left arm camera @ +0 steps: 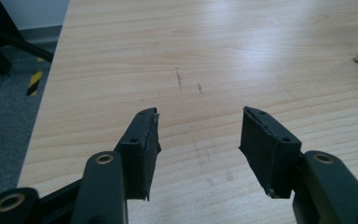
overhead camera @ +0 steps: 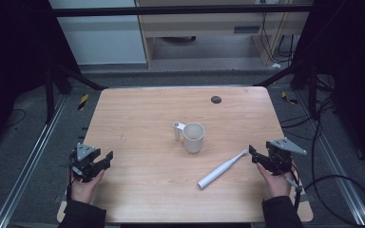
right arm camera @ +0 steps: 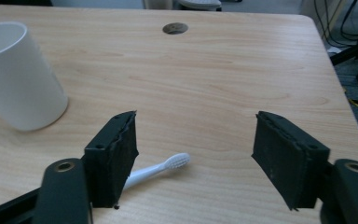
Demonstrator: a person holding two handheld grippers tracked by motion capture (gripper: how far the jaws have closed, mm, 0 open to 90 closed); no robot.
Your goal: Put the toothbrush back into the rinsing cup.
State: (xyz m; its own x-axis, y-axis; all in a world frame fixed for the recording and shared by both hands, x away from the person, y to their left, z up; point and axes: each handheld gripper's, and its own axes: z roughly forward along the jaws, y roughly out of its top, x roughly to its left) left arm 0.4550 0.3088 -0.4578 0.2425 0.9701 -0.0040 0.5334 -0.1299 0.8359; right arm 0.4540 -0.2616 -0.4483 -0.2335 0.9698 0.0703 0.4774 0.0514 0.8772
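A white cup [overhead camera: 193,137] with a handle stands upright near the middle of the wooden table [overhead camera: 147,109]; it also shows at the left edge of the right gripper view [right arm camera: 16,77]. A white toothbrush [overhead camera: 222,169] lies flat on the table to the cup's right, its bristle head [right arm camera: 177,161] pointing toward my right gripper [overhead camera: 255,156]. That gripper is open, its jaws wide apart with bare table between them [right arm camera: 196,144], the brush head just beside the left jaw. My left gripper [overhead camera: 105,159] rests at the table's left side, open and empty [left arm camera: 199,135].
A dark round grommet hole [overhead camera: 216,99] sits near the table's far edge. A black cable [overhead camera: 342,190] trails off the right side. Metal rails and floor run along both sides of the table, and black frame bars stand behind it.
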